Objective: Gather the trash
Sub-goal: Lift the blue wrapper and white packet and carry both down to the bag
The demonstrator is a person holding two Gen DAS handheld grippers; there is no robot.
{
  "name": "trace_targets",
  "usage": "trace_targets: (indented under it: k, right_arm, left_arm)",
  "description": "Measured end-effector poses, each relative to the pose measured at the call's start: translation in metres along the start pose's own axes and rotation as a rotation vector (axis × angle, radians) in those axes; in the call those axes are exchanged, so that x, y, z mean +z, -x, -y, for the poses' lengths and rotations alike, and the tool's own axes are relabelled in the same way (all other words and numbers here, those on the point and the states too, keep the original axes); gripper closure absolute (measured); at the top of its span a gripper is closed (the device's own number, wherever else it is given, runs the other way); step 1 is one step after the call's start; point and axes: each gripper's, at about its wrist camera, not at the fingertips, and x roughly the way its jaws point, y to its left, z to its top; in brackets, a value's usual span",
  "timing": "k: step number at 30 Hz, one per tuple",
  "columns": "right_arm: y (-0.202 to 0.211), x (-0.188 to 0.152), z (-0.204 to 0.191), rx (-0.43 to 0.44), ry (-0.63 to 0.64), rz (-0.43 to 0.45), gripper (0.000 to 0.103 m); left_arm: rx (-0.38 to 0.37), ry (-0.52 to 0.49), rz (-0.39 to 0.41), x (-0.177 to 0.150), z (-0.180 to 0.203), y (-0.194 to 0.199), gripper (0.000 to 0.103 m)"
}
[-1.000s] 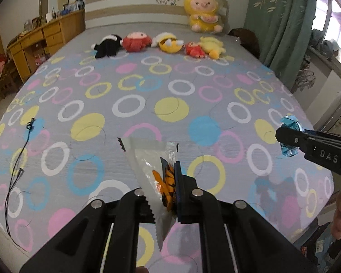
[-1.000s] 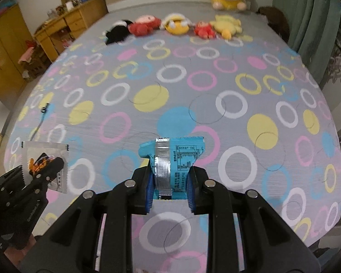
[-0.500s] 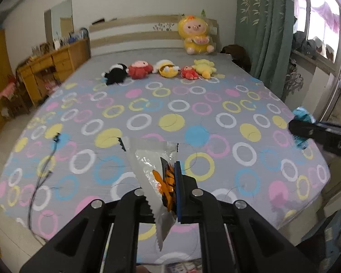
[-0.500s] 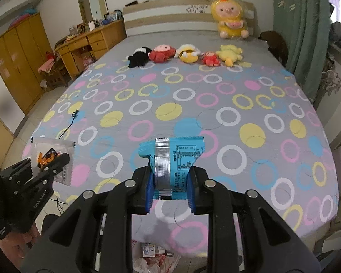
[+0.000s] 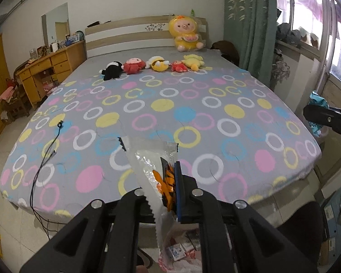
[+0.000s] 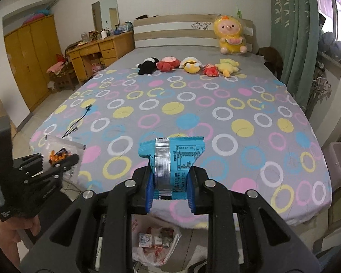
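— Where are we with the trash?

— Both pieces are picked up and off the bed [image 6: 238,104]. The left gripper [image 5: 164,190] is clamped tight on a clear wrapper [image 5: 147,166] with an orange-and-black print, pinched near its serrated edge. The right gripper [image 6: 170,182] is closed just as far as a blue snack packet [image 6: 172,159] lets it, the pads squeezing the packet's lower half so the top fans out above them.

— So the carrying step?

— I'd say so — the pick-ups look done and this is the haul to the bin. There's a plastic trash bag [image 6: 156,245] on the floor at the foot of the bed, already holding a few scraps, and it sits just below both grippers.

— What does the next move need?

— Each gripper has to tip down over the bag's mouth and then let go. The mouth looks slack and not very wide, so my guess is one at a time is safer than both together. The clear wrapper is light and floppy; it may cling to the pad or drift sideways, so a low release seems wise.

— Anything else left on the bed?

— Only a black cable [image 5: 45,150] near the left edge and the row of plush toys [image 6: 188,64] by the headboard — neither reads as trash to me.
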Motion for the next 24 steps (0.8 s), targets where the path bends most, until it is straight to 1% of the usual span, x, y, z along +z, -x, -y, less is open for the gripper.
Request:
trace_targets:
  k: [1,3,6,8,11,13,16,18,21,24]
  right_arm:
    - [0.005,-0.007,-0.003,-0.006,0.007,0.008,0.080]
    - [0.012,-0.021,-0.007,0.015,0.001,0.010,0.080]
    - [0.018,-0.036,-0.014,0.016,0.005,0.019,0.080]
    - [0.019,-0.051,-0.020,0.032,0.005,0.014,0.080]
    - [0.013,-0.073,-0.031,0.033,0.021,-0.005,0.080]
    - [0.000,-0.091,-0.039,0.052,0.024,-0.040,0.080]
    - [-0.022,-0.115,-0.048,0.054,0.034,-0.094,0.080]
    - [-0.042,-0.132,-0.054,0.052,0.044,-0.136,0.080]
    - [-0.063,-0.153,-0.057,0.059,0.038,-0.187,0.080]
    - [-0.082,-0.170,-0.058,0.059,0.032,-0.232,0.080]
  left_arm:
    - [-0.009,0.002,-0.002,-0.005,0.001,0.002,0.094]
    - [-0.028,0.012,-0.006,-0.016,0.002,0.008,0.094]
    - [-0.020,0.001,-0.007,-0.031,0.006,0.014,0.094]
    - [-0.026,0.000,-0.022,-0.043,0.007,0.016,0.094]
    - [-0.028,-0.004,-0.053,-0.062,0.010,0.012,0.094]
    - [-0.034,0.001,-0.082,-0.075,0.011,0.004,0.094]
    - [-0.036,0.006,-0.135,-0.097,0.014,-0.013,0.094]
    - [-0.025,0.003,-0.169,-0.113,0.015,-0.026,0.094]
    - [-0.022,0.006,-0.215,-0.131,0.015,-0.041,0.094]
    - [-0.014,0.008,-0.243,-0.145,0.014,-0.053,0.094]
